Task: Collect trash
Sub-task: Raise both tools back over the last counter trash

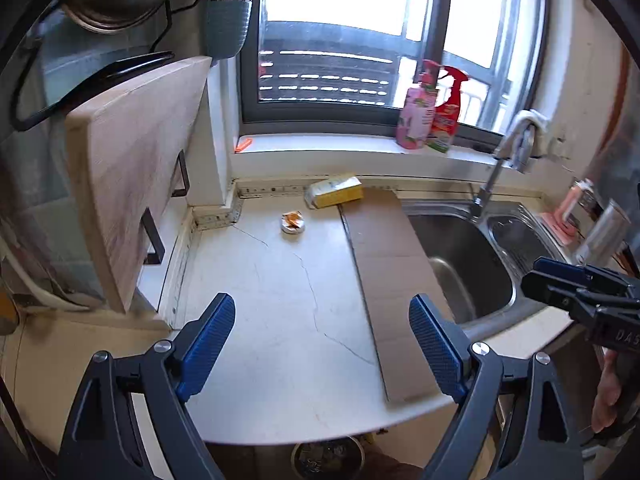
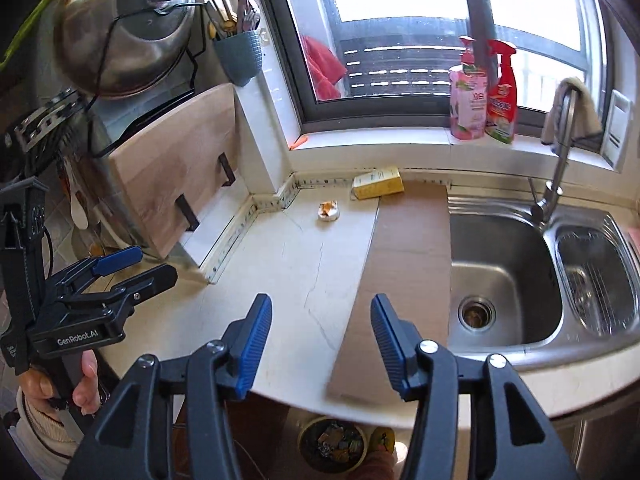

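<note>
A crumpled white and orange wrapper [image 1: 293, 223] lies on the white counter [image 1: 280, 340]; it also shows in the right wrist view [image 2: 329, 211]. A yellow and white carton [image 1: 335, 196] lies on its side by the back wall, also in the right wrist view [image 2: 378, 182]. A flat strip of brown cardboard [image 1: 394, 276] lies beside the sink, also in the right wrist view [image 2: 400, 264]. My left gripper [image 1: 322, 344] is open and empty above the counter's front. My right gripper [image 2: 322, 340] is open and empty above the front edge. A trash bin [image 2: 334, 446] with wrappers in it stands on the floor below the counter.
A steel sink [image 2: 508, 276] with a tap [image 2: 554, 184] is at the right. A wooden cutting board [image 1: 132, 168] leans on a rack at the left. Pink and red bottles [image 2: 484, 92] stand on the windowsill. A pot lid [image 2: 124, 28] and a utensil holder [image 2: 238, 56] hang at the left.
</note>
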Motion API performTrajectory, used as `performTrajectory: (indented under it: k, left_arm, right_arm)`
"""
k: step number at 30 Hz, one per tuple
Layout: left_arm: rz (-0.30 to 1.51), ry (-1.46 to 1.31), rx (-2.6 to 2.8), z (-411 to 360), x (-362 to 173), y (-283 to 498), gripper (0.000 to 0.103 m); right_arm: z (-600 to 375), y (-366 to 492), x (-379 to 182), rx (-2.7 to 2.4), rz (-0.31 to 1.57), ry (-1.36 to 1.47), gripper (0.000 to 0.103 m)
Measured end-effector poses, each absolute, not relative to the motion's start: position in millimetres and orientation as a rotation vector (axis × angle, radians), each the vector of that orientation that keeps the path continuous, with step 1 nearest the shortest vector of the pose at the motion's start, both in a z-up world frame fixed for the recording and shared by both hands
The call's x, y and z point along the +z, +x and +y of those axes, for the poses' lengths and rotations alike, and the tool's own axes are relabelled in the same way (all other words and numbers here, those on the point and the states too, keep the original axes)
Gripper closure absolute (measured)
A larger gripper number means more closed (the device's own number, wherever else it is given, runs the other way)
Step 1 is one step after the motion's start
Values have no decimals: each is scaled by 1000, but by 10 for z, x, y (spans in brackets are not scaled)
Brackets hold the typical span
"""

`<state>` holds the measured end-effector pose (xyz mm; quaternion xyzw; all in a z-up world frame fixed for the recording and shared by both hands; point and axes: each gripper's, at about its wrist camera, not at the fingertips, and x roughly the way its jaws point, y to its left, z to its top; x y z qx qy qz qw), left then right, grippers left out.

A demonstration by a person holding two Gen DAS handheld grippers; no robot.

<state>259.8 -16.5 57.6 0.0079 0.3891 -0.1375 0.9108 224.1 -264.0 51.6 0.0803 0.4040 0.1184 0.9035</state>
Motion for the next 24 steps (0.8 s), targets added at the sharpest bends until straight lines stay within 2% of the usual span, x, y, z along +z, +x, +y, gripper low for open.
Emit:
performTrajectory:
  k: [8, 16, 24]
  left_arm:
    - [907, -39, -183, -368, 217, 3869, 15]
    - [1090, -82, -113, -614, -619, 5090, 15]
    - [1202, -54, -71, -892, -1341, 5848, 16]
  right_arm:
    - [-2929, 3562, 334, 326, 923, 123, 51]
    - [-3010, 4705, -151, 424, 1019, 85, 45]
    - [-3057, 5684, -722, 456, 1079, 71, 43]
